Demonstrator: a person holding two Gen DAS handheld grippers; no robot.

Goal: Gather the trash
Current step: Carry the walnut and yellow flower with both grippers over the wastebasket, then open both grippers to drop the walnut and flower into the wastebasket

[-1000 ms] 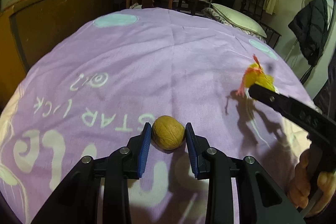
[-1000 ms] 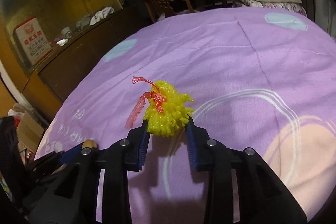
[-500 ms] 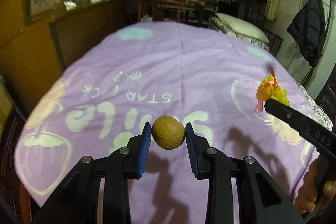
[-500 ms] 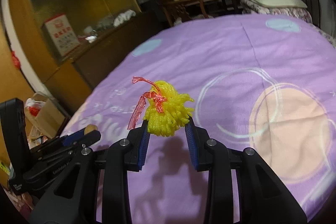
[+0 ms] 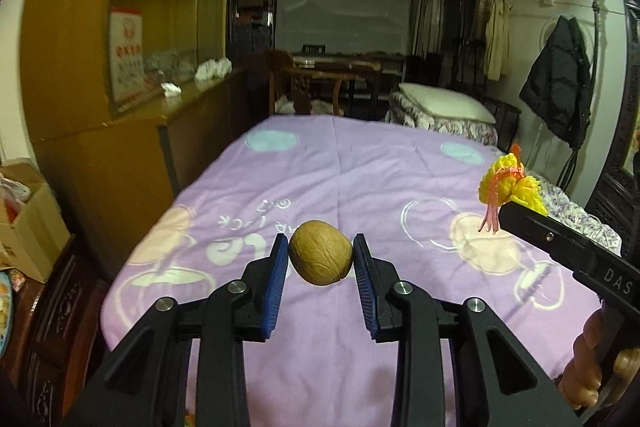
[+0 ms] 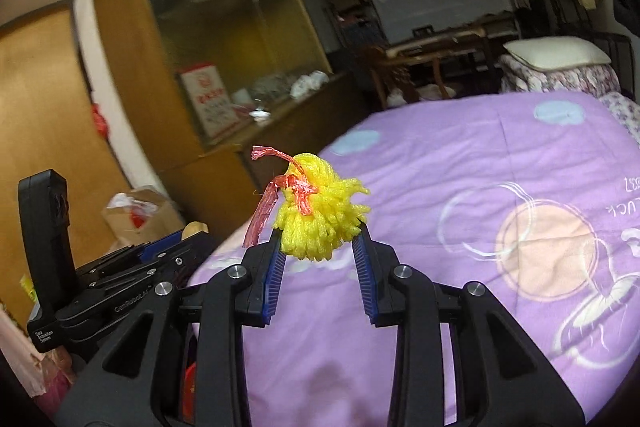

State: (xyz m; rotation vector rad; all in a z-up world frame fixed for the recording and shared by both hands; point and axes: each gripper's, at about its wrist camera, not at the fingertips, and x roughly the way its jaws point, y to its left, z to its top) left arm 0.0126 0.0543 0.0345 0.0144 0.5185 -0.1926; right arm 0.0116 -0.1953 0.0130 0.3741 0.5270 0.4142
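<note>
My right gripper point(image 5: 520, 205) carries the white letters "DAS" on its black side, seen from my left wrist. My left gripper point(image 6: 192, 235) bears "GenRobot" in small white print. The purple bedsheet point(image 5: 360, 171) shows upside-down white lettering, partly legible as "STAR LUCK". The red-and-white sign point(image 5: 127, 55) beyond the bedsheet is unreadable.

A tan, wrinkled walnut point(image 5: 321, 257), whole, is pinched between blue pads above the purple bedsheet. To its right, a yellow foam-net tuft point(image 6: 320, 214) tied with red string is likewise held aloft.
</note>
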